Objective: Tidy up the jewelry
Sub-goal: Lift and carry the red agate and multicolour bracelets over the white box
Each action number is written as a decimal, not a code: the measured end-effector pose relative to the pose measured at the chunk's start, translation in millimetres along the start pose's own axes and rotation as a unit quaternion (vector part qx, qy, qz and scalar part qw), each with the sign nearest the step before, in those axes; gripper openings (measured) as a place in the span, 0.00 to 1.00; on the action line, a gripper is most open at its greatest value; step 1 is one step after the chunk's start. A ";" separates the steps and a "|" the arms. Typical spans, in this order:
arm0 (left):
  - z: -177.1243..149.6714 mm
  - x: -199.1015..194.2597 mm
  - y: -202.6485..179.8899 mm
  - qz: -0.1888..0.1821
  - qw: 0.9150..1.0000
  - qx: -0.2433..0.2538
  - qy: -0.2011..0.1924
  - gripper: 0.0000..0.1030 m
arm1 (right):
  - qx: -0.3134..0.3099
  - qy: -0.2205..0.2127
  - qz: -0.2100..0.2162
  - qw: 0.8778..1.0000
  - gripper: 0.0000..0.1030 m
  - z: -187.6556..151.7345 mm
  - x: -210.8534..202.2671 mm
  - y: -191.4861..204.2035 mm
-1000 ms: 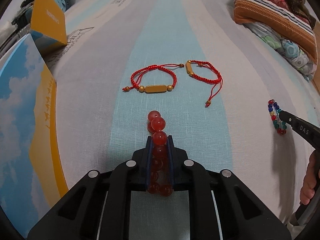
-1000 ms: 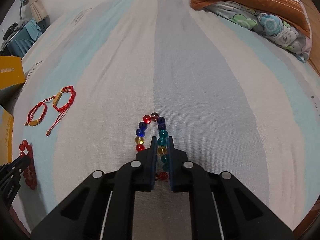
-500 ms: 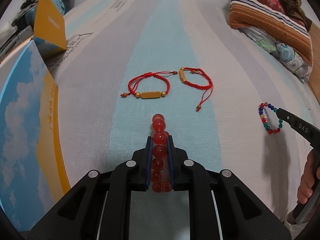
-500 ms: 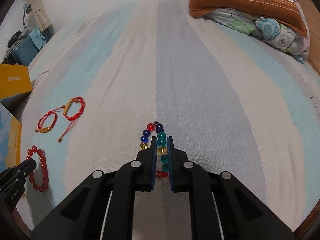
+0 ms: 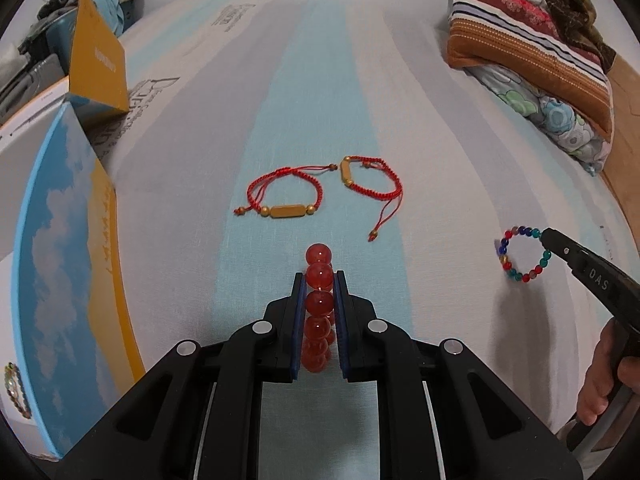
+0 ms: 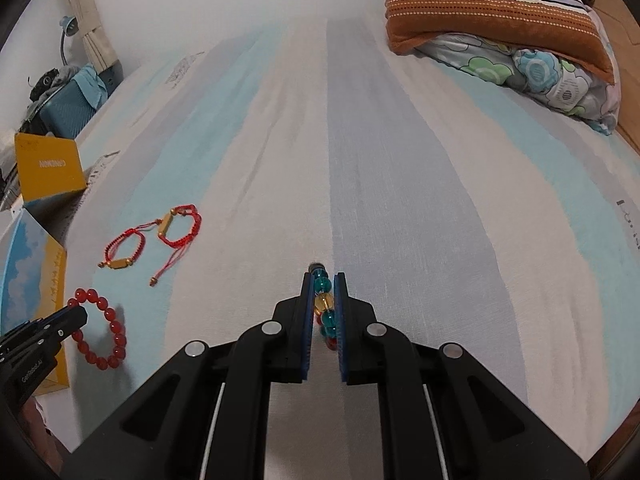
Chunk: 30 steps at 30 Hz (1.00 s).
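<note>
1. Left wrist view: left gripper clamps narrow on a red bracelet of round glossy beads, hanging edge-on above the striped sheet.
2. Right gripper pinches a multicoloured bracelet of small glassy beads.
3. Two cord bracelets lie flat on the sheet.
4. Only the left view shows a printed box, perhaps with another bracelet at its edge.

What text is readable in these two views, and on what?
"DAS": on the right gripper's finger, left wrist view.
Print on the left gripper's finger: too blurred.
Word on the yellow box: appears mirrored, not readable.
Dark lettering on the bedsheet: distorted, not readable.
Gold characters on the sky-print box: too blurred.
</note>
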<state>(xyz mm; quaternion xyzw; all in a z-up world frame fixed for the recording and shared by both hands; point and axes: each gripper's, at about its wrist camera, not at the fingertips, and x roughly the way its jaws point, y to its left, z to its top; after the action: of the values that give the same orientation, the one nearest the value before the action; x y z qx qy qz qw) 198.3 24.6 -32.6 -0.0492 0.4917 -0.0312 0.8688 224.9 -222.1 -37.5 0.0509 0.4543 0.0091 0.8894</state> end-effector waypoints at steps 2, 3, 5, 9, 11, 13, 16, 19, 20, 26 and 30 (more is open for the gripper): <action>1.8 -4.1 -1.6 -0.003 1.000 0.000 0.000 0.13 | -0.001 0.000 0.002 1.000 0.09 0.3 -2.2 0.5; 2.8 -5.7 -2.2 -0.003 1.000 0.000 -0.001 0.13 | -0.002 0.001 0.003 1.000 0.09 0.5 -3.3 0.6; 5.2 -10.2 -4.5 -0.002 1.000 0.001 -0.003 0.13 | -0.004 0.002 0.003 1.000 0.09 0.4 -5.8 0.9; 9.2 -18.7 -8.1 0.004 1.000 0.009 -0.005 0.13 | 0.002 0.000 0.004 1.000 0.09 2.3 -13.0 -1.7; 11.8 -21.8 -7.1 0.003 1.000 0.008 -0.004 0.13 | 0.000 -0.002 0.003 1.000 0.09 3.3 -17.9 0.1; 13.3 -24.4 -5.6 0.001 1.000 0.007 -0.003 0.13 | -0.002 -0.005 0.001 1.000 0.09 4.4 -22.5 2.5; 15.7 -28.8 -3.9 0.003 1.000 0.008 -0.004 0.13 | -0.005 -0.008 -0.001 1.000 0.09 6.9 -28.6 4.9; 18.3 -34.2 -2.1 0.008 1.000 0.010 -0.007 0.13 | -0.007 -0.010 -0.007 1.000 0.09 9.1 -36.0 6.2; 19.6 -37.1 -0.9 0.010 1.000 0.010 -0.008 0.13 | -0.006 -0.011 -0.008 1.000 0.09 9.3 -38.7 7.0; 22.5 -50.6 5.1 0.013 1.000 0.012 -0.011 0.13 | -0.008 -0.019 -0.014 1.000 0.09 14.7 -54.2 14.4; 24.8 -62.8 9.9 0.018 1.000 0.012 -0.017 0.13 | -0.012 -0.027 -0.013 0.999 0.09 19.4 -67.6 22.0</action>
<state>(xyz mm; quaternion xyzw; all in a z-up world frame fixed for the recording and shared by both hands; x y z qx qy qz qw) 187.3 42.3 32.4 -0.0308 0.4773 -0.0209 0.8779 201.5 -206.0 30.5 0.0349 0.4303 0.0012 0.9020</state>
